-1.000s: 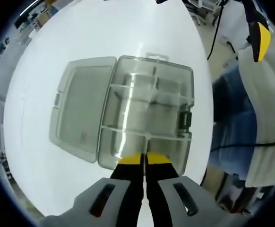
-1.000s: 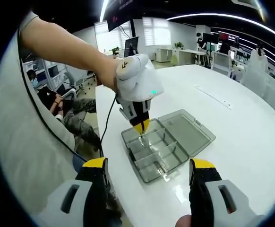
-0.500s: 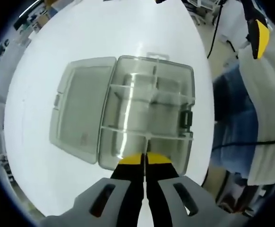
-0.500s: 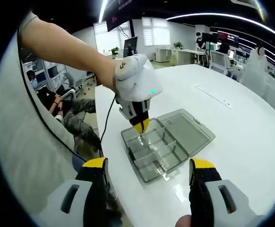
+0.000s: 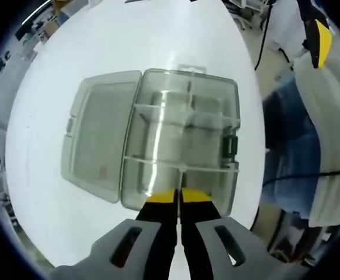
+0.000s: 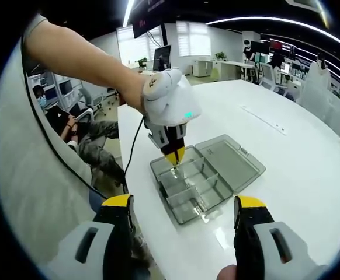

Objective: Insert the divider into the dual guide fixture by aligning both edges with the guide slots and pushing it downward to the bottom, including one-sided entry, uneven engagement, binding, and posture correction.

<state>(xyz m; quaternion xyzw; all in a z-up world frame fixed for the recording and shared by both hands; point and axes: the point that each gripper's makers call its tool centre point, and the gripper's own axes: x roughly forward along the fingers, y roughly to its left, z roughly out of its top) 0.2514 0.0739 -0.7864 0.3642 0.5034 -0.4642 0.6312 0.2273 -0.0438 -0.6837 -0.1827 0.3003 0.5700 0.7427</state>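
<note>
**A:** Where does the left hand-held gripper (image 5: 179, 197) stand?

**B:** In the left gripper view its yellow-tipped jaws rise from 6 o'clock, pressed together with only a thin dark line between them, right at the near wall of the clear compartment box (image 5: 181, 140). They meet at the end of a thin clear divider (image 5: 181, 168); whether the tips actually pinch it cannot be told. In the right gripper view the same gripper (image 6: 174, 156) points down into the box's corner nearest the person's arm (image 6: 82, 58).

**A:** And the divider itself?

**B:** It runs across the box from wall to wall, just beyond the tips. Other clear partitions cross the tray toward 12 o'clock.

**A:** The box?

**B:** It lies open on the white desk (image 5: 53, 70), its lid (image 5: 97, 140) folded flat at 9 o'clock of the tray.

**A:** The right hand-held gripper (image 6: 184, 217)?

**B:** Spread wide, jaws at 7 and 5 o'clock of its own view, holding nothing, well short of the box (image 6: 208, 175). One yellow tip (image 5: 321, 41) shows at 2 o'clock in the left gripper view.
</note>
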